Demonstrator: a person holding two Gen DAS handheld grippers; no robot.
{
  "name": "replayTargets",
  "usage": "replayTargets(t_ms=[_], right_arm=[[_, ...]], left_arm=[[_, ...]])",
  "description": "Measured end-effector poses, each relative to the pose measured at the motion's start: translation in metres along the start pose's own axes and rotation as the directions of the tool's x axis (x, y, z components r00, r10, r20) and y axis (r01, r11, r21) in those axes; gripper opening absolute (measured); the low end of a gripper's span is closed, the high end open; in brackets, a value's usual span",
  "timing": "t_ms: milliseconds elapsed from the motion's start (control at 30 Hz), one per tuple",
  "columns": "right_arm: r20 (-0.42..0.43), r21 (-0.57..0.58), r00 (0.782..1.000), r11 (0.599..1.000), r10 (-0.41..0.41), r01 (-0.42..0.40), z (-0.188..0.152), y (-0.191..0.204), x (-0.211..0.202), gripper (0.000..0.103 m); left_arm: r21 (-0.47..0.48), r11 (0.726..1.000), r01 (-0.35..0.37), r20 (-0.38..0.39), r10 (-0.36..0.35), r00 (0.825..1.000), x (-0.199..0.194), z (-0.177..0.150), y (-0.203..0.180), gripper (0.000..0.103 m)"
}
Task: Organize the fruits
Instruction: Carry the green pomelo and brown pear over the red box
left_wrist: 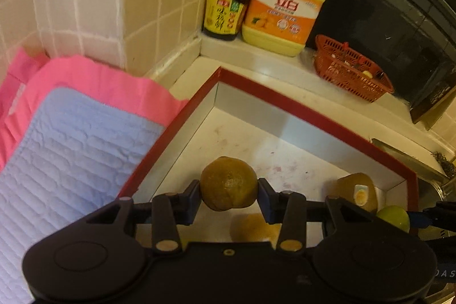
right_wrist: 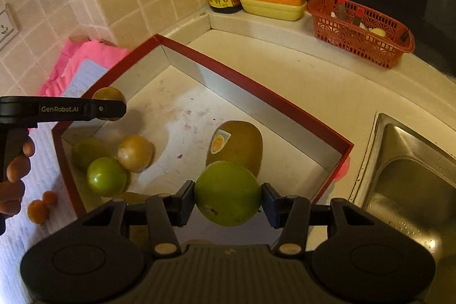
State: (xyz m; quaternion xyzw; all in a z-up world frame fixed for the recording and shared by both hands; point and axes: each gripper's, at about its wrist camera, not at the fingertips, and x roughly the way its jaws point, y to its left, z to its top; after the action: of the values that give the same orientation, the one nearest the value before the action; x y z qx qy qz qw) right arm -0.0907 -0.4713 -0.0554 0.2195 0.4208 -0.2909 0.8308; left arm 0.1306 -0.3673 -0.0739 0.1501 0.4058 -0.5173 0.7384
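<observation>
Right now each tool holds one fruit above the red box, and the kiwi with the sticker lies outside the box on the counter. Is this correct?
One detail is wrong. The kiwi with the sticker lies inside the red box, on its white floor, as the right wrist view shows. The rest holds: the left tool grips a brownish fruit, the right tool a green fruit.

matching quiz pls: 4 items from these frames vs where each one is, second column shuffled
1 brownish round fruit
2 green round fruit
3 stickered kiwi
4 two small orange fruits

A on the white cloth, outside the red box
B lying in the box
C in the right gripper
D in the left gripper

Pairs: 1-D, 2-C, 3-B, 4-A
</observation>
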Motion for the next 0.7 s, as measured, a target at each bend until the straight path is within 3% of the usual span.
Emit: replayTargets(t_ms=[167, 700], right_arm=[[-0.021, -0.016, 1.000, 1.000, 0.004, -0.005, 0.000, 0.005, 0.004, 0.052], [-0.075, -0.072, 0.997, 0.997, -0.033, 0.027, -0.004, 0.017, 0.020, 0.052]], left_arm=[[0.033, 0.999, -0.023, -0.038, 0.024, 0.999, 0.010, 0.000, 0.005, 0.050], [-0.012, 1.000, -0.028, -0.117, 0.027, 0.993, 0.030, -0.009, 0.014, 0.052]])
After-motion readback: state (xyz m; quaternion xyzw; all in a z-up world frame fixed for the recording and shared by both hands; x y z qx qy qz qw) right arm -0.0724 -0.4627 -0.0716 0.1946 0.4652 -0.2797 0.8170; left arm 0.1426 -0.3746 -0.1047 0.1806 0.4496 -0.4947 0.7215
